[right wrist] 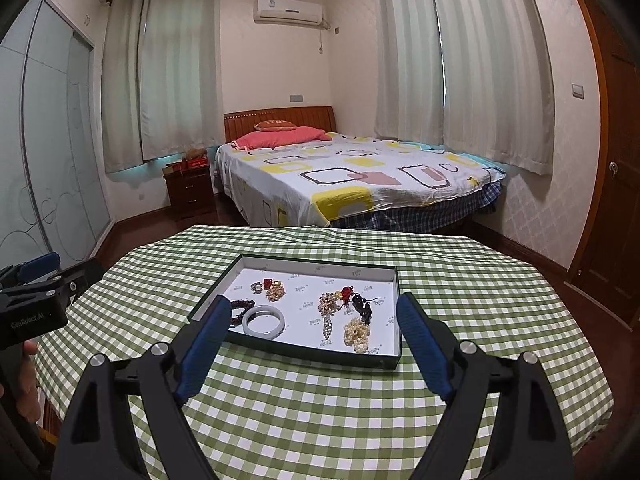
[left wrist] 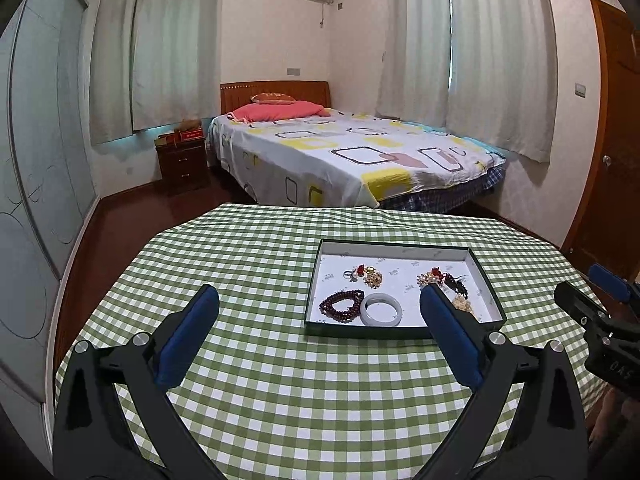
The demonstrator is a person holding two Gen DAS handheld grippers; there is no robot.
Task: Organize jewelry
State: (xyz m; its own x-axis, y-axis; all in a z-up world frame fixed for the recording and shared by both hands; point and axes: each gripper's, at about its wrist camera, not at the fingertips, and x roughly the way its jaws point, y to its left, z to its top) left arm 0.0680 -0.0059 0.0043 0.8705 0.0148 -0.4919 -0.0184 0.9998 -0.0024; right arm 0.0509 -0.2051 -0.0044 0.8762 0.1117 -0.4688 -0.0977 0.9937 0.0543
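Observation:
A shallow dark-rimmed tray with a white floor lies on the green checked table. In it lie a white bangle, a dark red bead bracelet, a ring and gold charm cluster, a beaded brooch with red and black pendants and a cream pearl cluster. My left gripper is open and empty, held above the table before the tray's left part. My right gripper is open and empty, just before the tray.
The round table's green checked cloth drops off at its edges. The other gripper shows at the right edge of the left wrist view and the left edge of the right wrist view. A bed stands beyond the table.

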